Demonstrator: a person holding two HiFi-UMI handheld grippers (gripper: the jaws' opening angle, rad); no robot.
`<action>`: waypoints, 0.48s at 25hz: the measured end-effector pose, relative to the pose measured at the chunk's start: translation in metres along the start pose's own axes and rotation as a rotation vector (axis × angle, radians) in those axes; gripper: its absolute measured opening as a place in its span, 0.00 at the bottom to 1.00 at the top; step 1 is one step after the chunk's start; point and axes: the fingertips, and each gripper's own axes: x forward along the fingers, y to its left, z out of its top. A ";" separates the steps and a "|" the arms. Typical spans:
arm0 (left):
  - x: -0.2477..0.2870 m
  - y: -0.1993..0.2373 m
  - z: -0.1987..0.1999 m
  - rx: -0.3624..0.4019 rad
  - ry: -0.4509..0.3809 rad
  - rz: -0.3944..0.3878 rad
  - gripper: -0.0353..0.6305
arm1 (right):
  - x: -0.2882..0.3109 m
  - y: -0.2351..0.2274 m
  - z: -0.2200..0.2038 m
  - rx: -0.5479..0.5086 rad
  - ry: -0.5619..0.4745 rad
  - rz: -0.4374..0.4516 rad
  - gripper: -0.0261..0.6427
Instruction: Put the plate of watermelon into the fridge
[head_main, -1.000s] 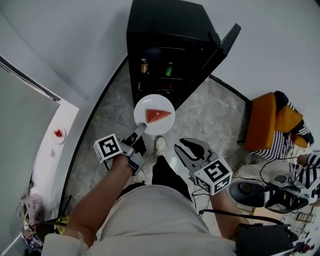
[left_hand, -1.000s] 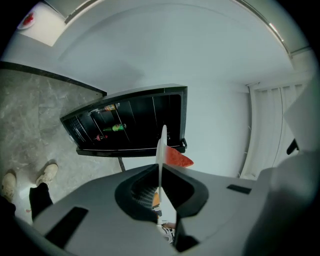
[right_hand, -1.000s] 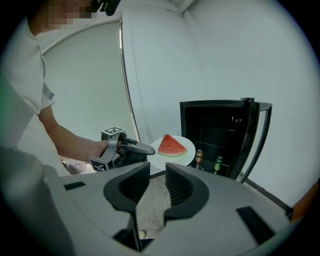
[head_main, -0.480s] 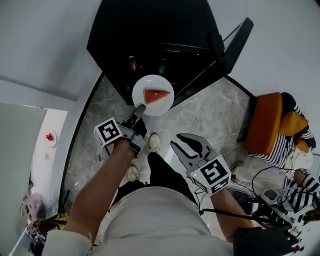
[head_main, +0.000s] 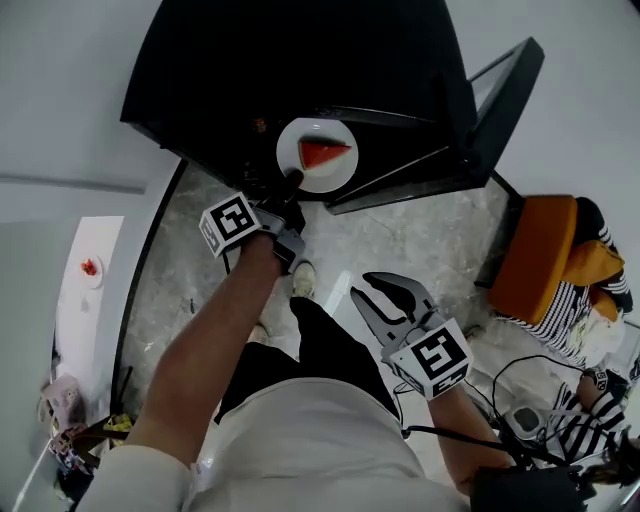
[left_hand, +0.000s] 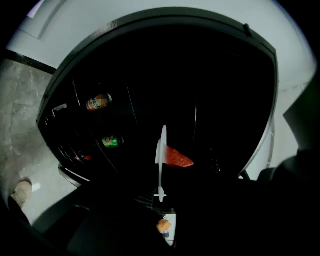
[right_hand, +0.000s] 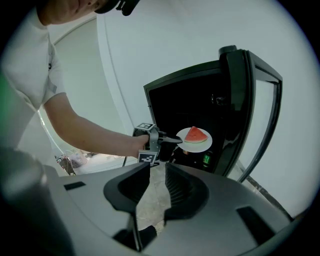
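A white plate (head_main: 318, 172) carrying a red watermelon wedge (head_main: 324, 153) hangs at the open front of the black fridge (head_main: 300, 60). My left gripper (head_main: 291, 182) is shut on the plate's near rim. In the left gripper view the plate (left_hand: 161, 150) shows edge-on with the wedge (left_hand: 177, 158) to its right, in front of the dark fridge interior; the left gripper (left_hand: 160, 197) is in shadow below it. My right gripper (head_main: 392, 300) hangs lower by my hip, open a little and empty. In the right gripper view the right gripper (right_hand: 157, 182) looks toward the plate (right_hand: 196, 145).
The fridge door (head_main: 500, 95) stands swung open to the right. Drink cans (left_hand: 98, 101) (left_hand: 111, 141) sit on shelves at the fridge's left. An orange chair (head_main: 535, 255) and a seated person in stripes are at the right. A small dish (head_main: 90, 268) rests on the white counter to the left.
My left gripper has carried the plate forward from over the floor up to the fridge opening. The fridge looms closer in view. The right gripper has kept its pose.
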 end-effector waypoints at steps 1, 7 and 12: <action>0.009 0.004 0.003 0.001 0.001 0.004 0.09 | 0.001 -0.006 -0.001 0.004 0.002 -0.002 0.20; 0.049 0.028 0.017 -0.009 -0.015 0.024 0.09 | 0.001 -0.033 -0.013 0.038 0.014 -0.003 0.20; 0.096 0.049 0.026 -0.008 -0.017 0.070 0.09 | 0.001 -0.067 -0.026 0.077 0.030 -0.008 0.20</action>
